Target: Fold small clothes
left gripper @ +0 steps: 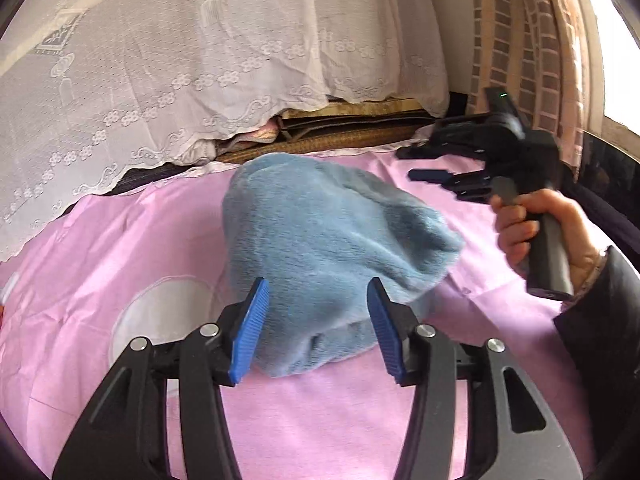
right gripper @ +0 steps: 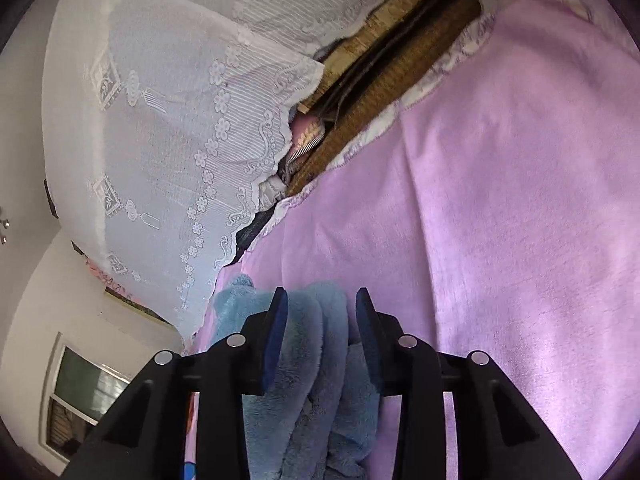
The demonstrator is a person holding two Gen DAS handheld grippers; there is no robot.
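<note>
A pink sheet [left gripper: 120,248] covers the bed, and a white lace cover [left gripper: 168,64] drapes over the bulk behind it. On the sheet lies the blue fleece garment [left gripper: 320,232], bunched into a soft heap. The left gripper [left gripper: 318,320] sits at the garment's near edge with its blue pads apart, the fleece between them but not pinched. The right gripper [right gripper: 322,320] also has its jaws apart, with folds of fleece lying between them unpressed. In the left wrist view a hand [left gripper: 532,228] holds that gripper's handle above the sheet.
</note>
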